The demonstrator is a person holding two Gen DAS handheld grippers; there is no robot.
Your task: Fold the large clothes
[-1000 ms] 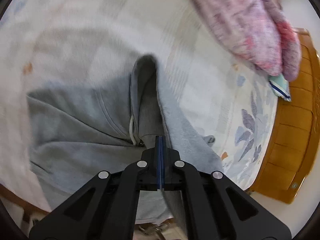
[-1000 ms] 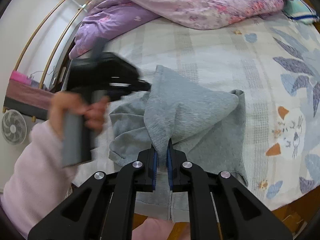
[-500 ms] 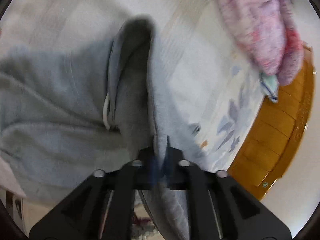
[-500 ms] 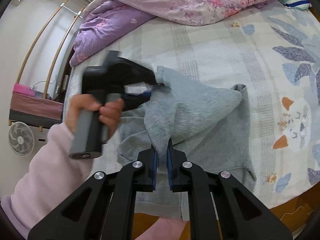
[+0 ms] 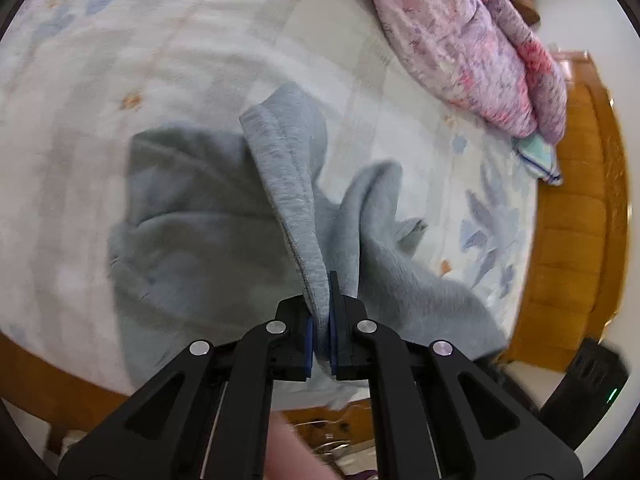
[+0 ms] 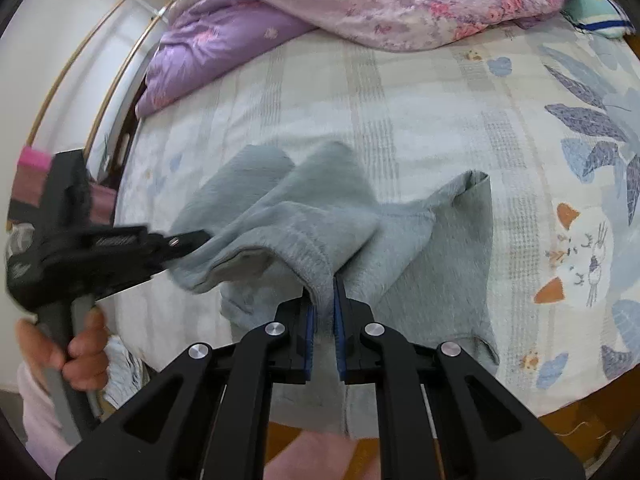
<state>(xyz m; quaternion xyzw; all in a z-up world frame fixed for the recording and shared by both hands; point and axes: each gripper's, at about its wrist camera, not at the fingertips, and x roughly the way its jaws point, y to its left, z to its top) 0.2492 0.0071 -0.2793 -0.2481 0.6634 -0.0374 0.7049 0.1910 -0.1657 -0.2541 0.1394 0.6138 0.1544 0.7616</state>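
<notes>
Nearby, purple quilt (image 6: 360, 4) beyond grey garment (image 6: 288, 216), both claws (image 5: 321, 320) (image 6: 323, 320) clamped on it.

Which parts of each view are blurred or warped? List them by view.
Left wrist view: fisheye bends the wooden bed frame; the bedsheet and grey garment are motion-smeared. Right wrist view: sharper overall, only the left gripper and hand blur.

left gripper (image 6: 188, 242) swung out to the left, grey garment (image 6: 304, 224) edge pulled along, stretched wider
</notes>
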